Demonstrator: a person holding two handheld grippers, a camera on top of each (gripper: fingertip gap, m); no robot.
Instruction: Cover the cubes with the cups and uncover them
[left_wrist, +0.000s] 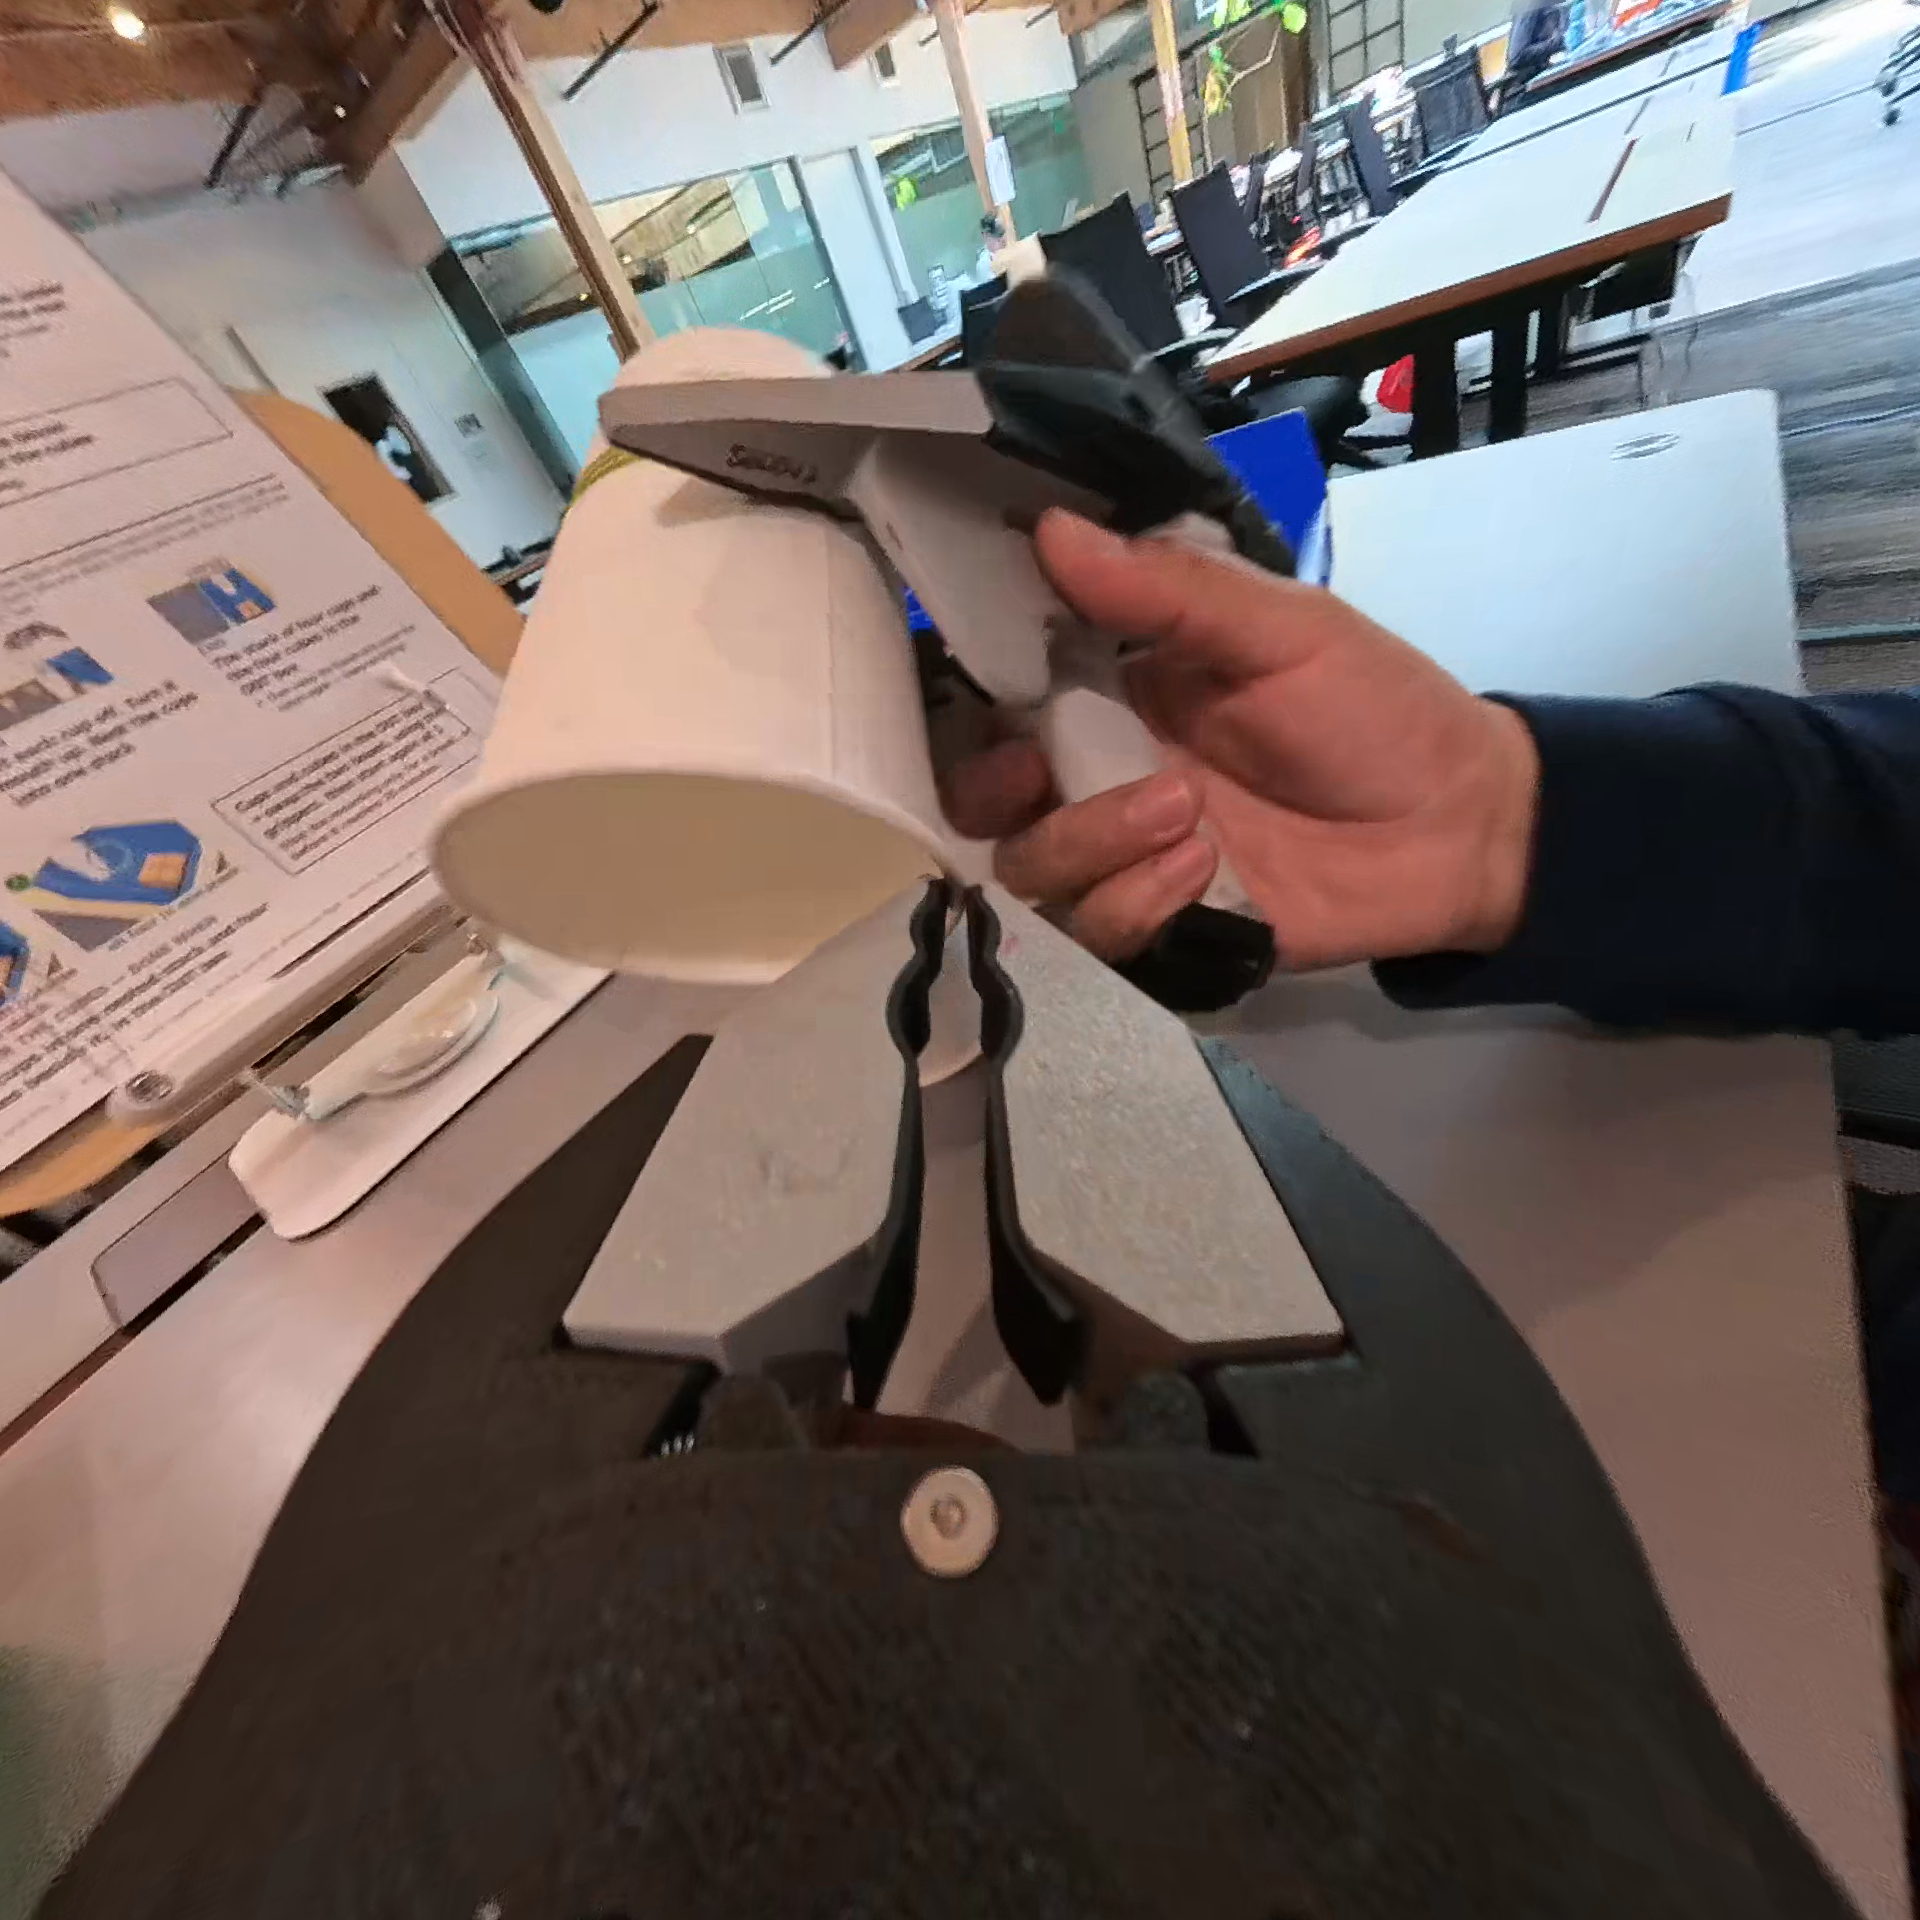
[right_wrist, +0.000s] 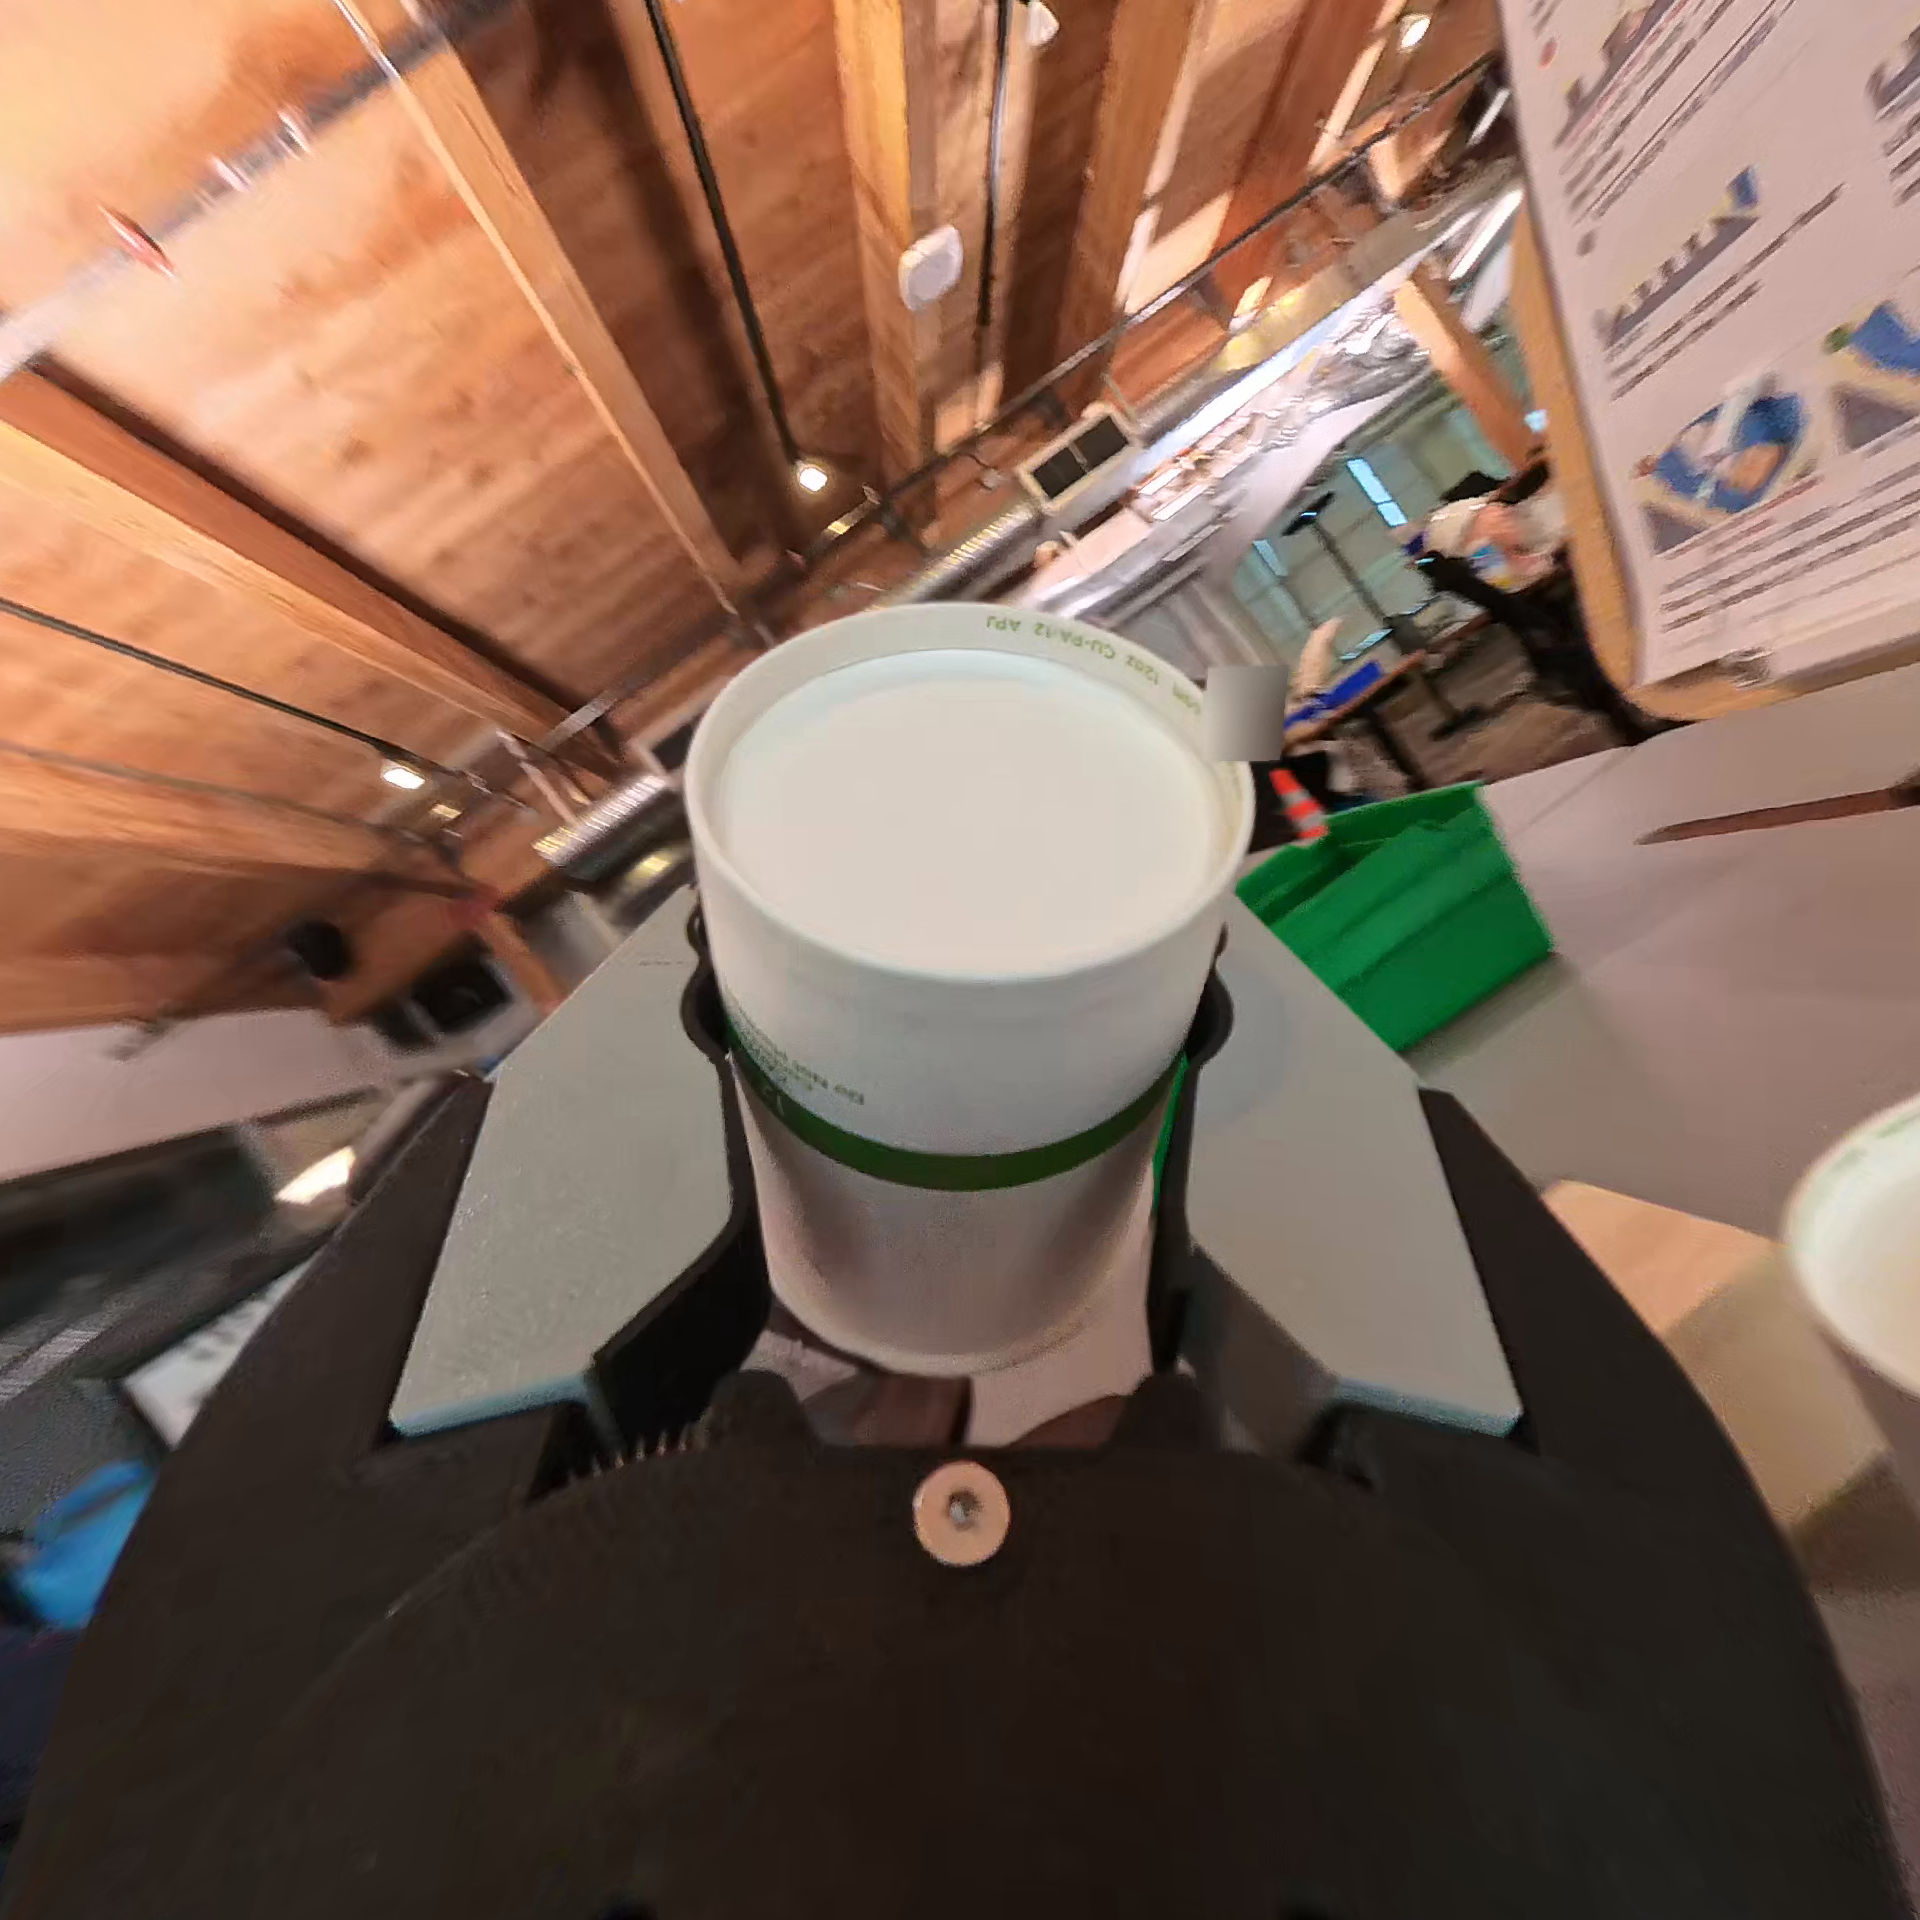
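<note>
The right gripper has its fingers pressed on the white cup, base pointing forward; the left gripper has its fingers pressed together just under the cup's rim.

sheet cut off left | second cup cut off right

Printed instruction sheet propped at left of frame; long white desks with dark office chairs upper right. Green bin at right, timber ceiling above.
</note>
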